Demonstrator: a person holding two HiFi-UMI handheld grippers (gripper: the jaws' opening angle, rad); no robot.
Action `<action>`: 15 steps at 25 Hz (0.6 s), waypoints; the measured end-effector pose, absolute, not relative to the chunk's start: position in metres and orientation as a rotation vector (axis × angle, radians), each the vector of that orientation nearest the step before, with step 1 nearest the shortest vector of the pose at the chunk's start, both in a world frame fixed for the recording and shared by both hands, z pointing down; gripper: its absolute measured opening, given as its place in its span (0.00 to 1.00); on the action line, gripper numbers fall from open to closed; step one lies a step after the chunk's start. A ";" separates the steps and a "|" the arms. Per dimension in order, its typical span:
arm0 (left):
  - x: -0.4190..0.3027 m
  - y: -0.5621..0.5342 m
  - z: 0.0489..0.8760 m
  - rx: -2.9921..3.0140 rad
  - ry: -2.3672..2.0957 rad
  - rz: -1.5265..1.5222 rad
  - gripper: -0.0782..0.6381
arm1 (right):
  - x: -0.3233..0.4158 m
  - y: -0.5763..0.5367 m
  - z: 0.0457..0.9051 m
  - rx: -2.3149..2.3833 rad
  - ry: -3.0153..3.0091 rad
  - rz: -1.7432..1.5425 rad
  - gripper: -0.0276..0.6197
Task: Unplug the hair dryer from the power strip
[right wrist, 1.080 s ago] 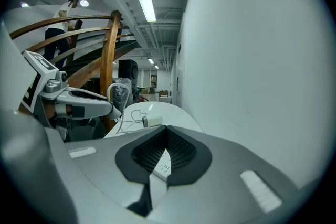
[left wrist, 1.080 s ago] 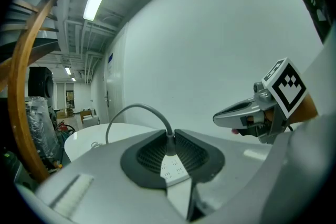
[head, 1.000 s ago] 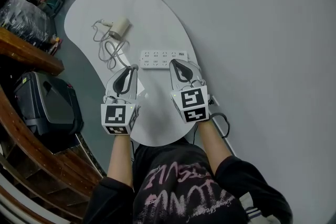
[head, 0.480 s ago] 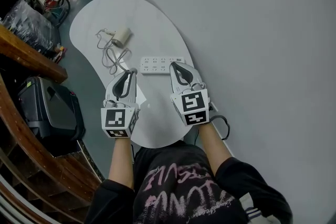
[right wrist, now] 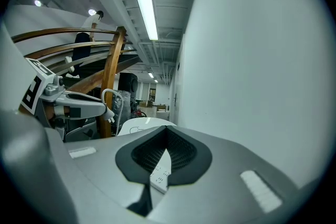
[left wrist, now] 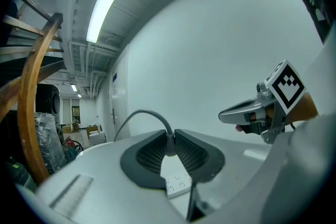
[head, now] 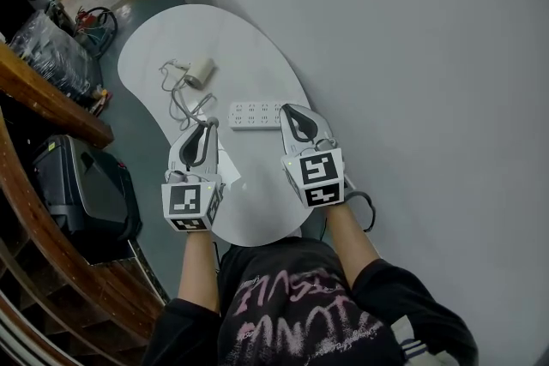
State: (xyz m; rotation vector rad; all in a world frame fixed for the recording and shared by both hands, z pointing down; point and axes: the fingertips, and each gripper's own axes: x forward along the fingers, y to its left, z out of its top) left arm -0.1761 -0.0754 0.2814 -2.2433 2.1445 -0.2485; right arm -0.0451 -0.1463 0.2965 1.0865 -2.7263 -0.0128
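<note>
Pinching the cord (left wrist: pixel 142 111) tight in the left gripper (head: pixel 210 123), just left of the strip (head: pixel 255 115), with the plug (right wrist: pixel 108 112) clear of the sockets. Holding the right gripper (head: pixel 288 110) closed on nothing at the strip's right end. With the dryer (head: pixel 200 70) lying on the table (head: pixel 249 210) beyond the strip, off to its left and well apart.
</note>
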 end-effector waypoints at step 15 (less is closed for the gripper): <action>-0.184 -0.067 0.257 -2.189 2.148 -0.128 0.19 | -0.035 -0.148 0.265 1.147 -2.771 -0.072 0.06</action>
